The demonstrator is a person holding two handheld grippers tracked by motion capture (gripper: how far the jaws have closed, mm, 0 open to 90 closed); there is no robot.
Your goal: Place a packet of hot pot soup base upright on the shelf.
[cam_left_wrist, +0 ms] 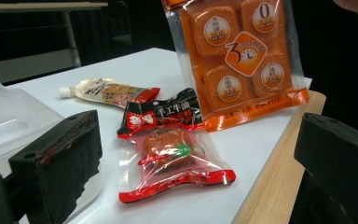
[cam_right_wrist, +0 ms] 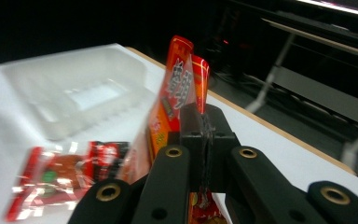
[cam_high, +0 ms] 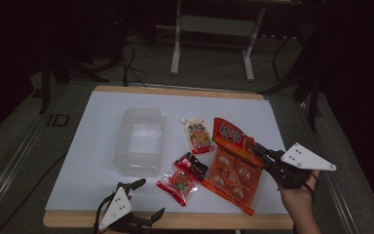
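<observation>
High view, right gripper (cam_high: 254, 146): I've got it at the right side of the table, jaws pinched on the right edge of the big orange snack bag (cam_high: 233, 168).
High view, orange bag: it sits tilted over the white tabletop (cam_high: 102, 117), right edge up in my grip, lower left corner down near the table's front edge.
High view, left gripper (cam_high: 148, 198): parked at the front edge of the table, jaws spread wide, nothing between them.
High view, other items: clear plastic tub (cam_high: 140, 141) left of centre; a spouted sauce pouch (cam_high: 197, 135) just right of it; a small red-and-clear snack pack (cam_high: 181, 179) lying between the tub and the orange bag.

Left gripper view, jaws: both black pads stand far apart at the frame's sides, bare table between.
Left gripper view, small snack pack (cam_left_wrist: 172, 158): flat on the white top, straight ahead of me.
Left gripper view, orange bag (cam_left_wrist: 235, 60): hanging upright behind it, bottom seam touching the table near the wooden edge.
Left gripper view, pouch (cam_left_wrist: 107, 92): lying farther back; tub wall (cam_left_wrist: 2, 116) at the left.

Right gripper view, jaws: closed tight, the orange bag's (cam_right_wrist: 179, 88) edge clamped between them and rising above.
Right gripper view, background: blurred tub (cam_right_wrist: 74, 93) and small snack pack (cam_right_wrist: 60, 179) to the left.
</observation>
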